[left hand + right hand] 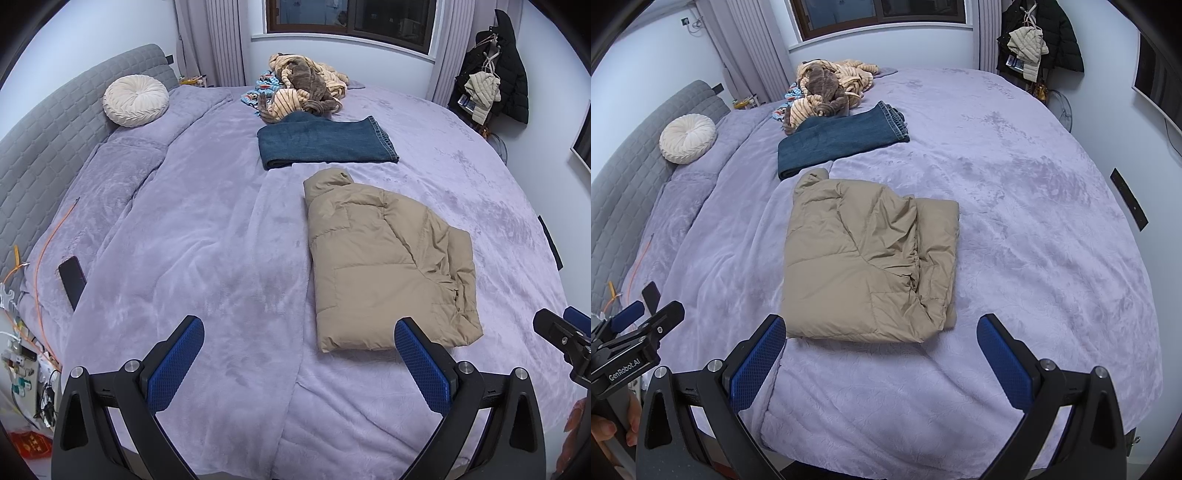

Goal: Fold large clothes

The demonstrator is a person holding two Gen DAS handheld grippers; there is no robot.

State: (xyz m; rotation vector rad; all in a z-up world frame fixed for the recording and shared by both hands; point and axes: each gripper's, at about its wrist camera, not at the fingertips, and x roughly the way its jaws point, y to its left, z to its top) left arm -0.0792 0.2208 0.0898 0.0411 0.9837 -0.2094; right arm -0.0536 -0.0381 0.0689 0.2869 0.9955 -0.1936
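Jacket (388,258): the tan padded one lies folded into a compact, roughly rectangular bundle on the purple bedspread (207,229), near the foot of the bed and just ahead of both grippers. Its collar end points toward the window, and one side is doubled over, with creases along that fold. I judge this garment folded, or nearly so; the turned edge is somewhat rumpled and could take a smoothing pass.

Beyond it, just apart from the collar, I note a pair of jeans (325,142) folded flat. I count that item as done.

Further back, touching the jeans' far edge, sits a heap of clothes (303,86) in striped beige, brown and a patterned blue. It is loose and unfolded. I judge this to be the remaining work, though I cannot tell how many garments it contains.

My left gripper (299,360) holds nothing, its fingers spread wide, hovering over the bedspread short of the jacket. My right gripper (881,360) is likewise spread wide and empty, with the jacket's near edge between its fingers in its own view.

A round cushion (136,100) rests against the headboard, well apart from the work.
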